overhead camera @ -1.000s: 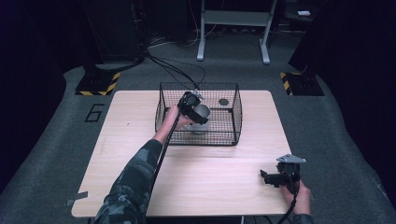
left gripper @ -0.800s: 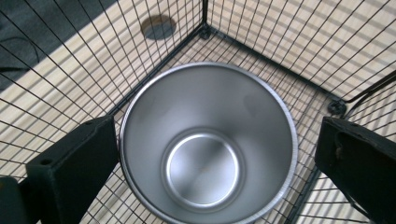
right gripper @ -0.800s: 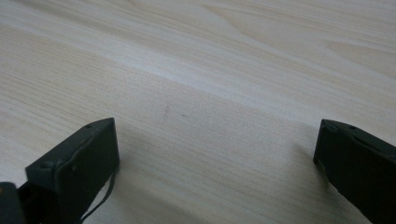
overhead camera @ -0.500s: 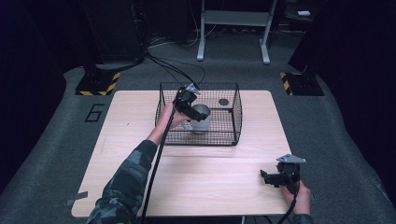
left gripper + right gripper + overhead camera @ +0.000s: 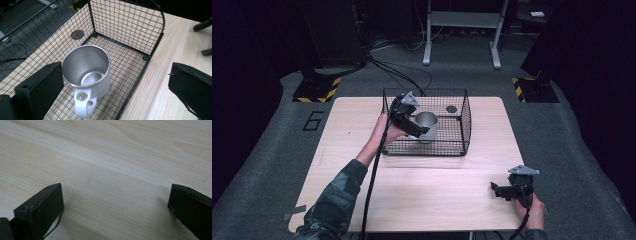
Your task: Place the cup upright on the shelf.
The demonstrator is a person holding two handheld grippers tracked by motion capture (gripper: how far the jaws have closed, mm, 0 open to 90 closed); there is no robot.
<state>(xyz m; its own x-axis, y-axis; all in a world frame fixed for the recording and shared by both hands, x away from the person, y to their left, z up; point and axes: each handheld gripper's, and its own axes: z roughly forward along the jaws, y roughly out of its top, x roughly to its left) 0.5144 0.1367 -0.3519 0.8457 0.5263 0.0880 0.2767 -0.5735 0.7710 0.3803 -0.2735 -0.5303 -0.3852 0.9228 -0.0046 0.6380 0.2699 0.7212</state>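
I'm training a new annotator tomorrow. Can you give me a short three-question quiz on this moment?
1. True or false: the shiny steel mug with the white handle lies tipped over on the bare pale wooden table.
2. Which hand-held gripper rests near the table's front edge with nothing between its jaws? A) left hand-held gripper B) right hand-held gripper
3. Fill in: the mug stands inside the black wire ______.

Key
1. False: it stands upright in the basket.
2. B; the left one is open at the mug.
3. basket

A wire basket (image 5: 464, 125) (black) stands on the table (image 5: 337, 150).
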